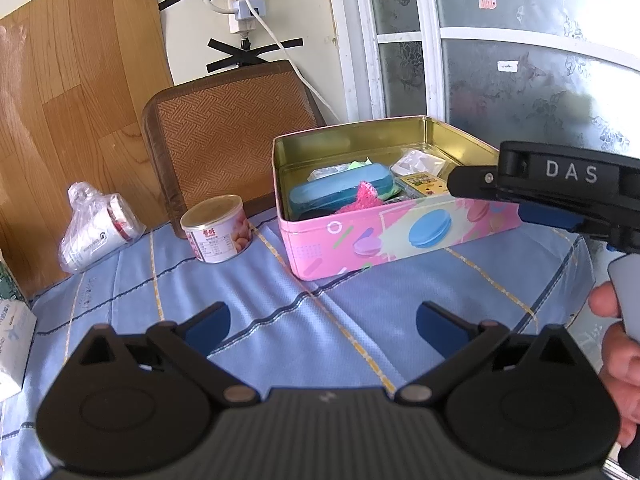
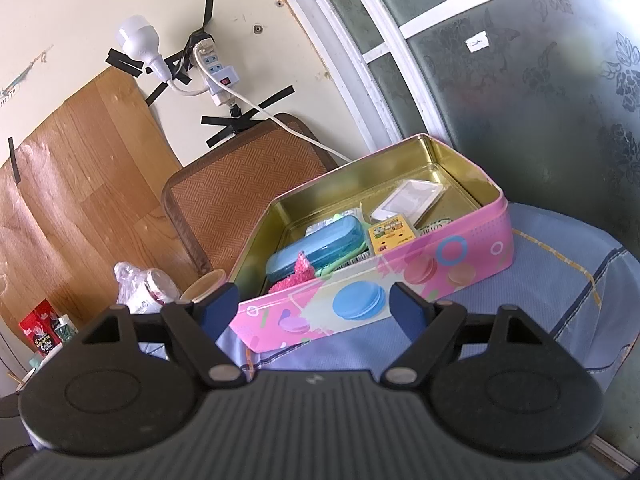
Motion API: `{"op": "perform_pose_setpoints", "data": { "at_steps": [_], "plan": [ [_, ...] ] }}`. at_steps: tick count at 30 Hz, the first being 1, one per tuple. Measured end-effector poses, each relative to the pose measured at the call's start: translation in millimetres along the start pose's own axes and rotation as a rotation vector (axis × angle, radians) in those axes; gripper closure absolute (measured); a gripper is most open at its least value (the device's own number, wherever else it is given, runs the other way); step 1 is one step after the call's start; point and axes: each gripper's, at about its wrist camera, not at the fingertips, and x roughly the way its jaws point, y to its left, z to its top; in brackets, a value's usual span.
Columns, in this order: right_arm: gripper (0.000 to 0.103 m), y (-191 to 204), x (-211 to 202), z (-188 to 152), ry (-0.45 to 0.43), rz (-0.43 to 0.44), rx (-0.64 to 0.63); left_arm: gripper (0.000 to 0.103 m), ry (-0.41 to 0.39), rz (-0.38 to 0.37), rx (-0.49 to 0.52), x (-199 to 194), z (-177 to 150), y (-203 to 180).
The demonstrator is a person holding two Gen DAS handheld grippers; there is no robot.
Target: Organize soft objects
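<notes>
An open pink tin box [image 1: 384, 236] [image 2: 400, 280] with macaron pictures stands on the blue cloth. Inside lie a blue case [image 1: 340, 192] [image 2: 316, 248], a fuzzy pink soft thing [image 1: 362, 196] [image 2: 298, 274] leaning at the front wall, a yellow card pack [image 1: 424, 184] [image 2: 394, 236] and a clear white packet [image 1: 418, 162] [image 2: 408, 200]. My left gripper [image 1: 323, 322] hovers open over the cloth in front of the box, nothing between its fingers. My right gripper [image 2: 312, 308] is open just before the box's front wall; in the left wrist view its black body [image 1: 560, 184] reaches in from the right.
A small labelled can [image 1: 218, 228] and a plastic-wrapped roll [image 1: 96, 232] sit left of the box. A brown woven mat [image 1: 232, 128] leans on the wall behind. A tissue pack [image 1: 14, 344] lies at the far left. A frosted glass door [image 2: 520, 80] stands behind the box.
</notes>
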Motion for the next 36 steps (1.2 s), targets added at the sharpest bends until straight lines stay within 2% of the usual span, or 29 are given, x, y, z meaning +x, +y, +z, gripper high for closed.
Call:
{"op": "perform_pose_setpoints", "data": {
  "at_steps": [24,36],
  "plan": [
    [0.019,-0.5,0.1,0.0,0.002,0.001,0.0,0.0,-0.003,0.001,0.006,0.4,-0.8,0.2],
    [0.019,0.6,-0.2,-0.2,0.0,-0.002,0.001,0.0,-0.013,0.029,0.021,-1.3,0.0,-2.5]
  ]
}}
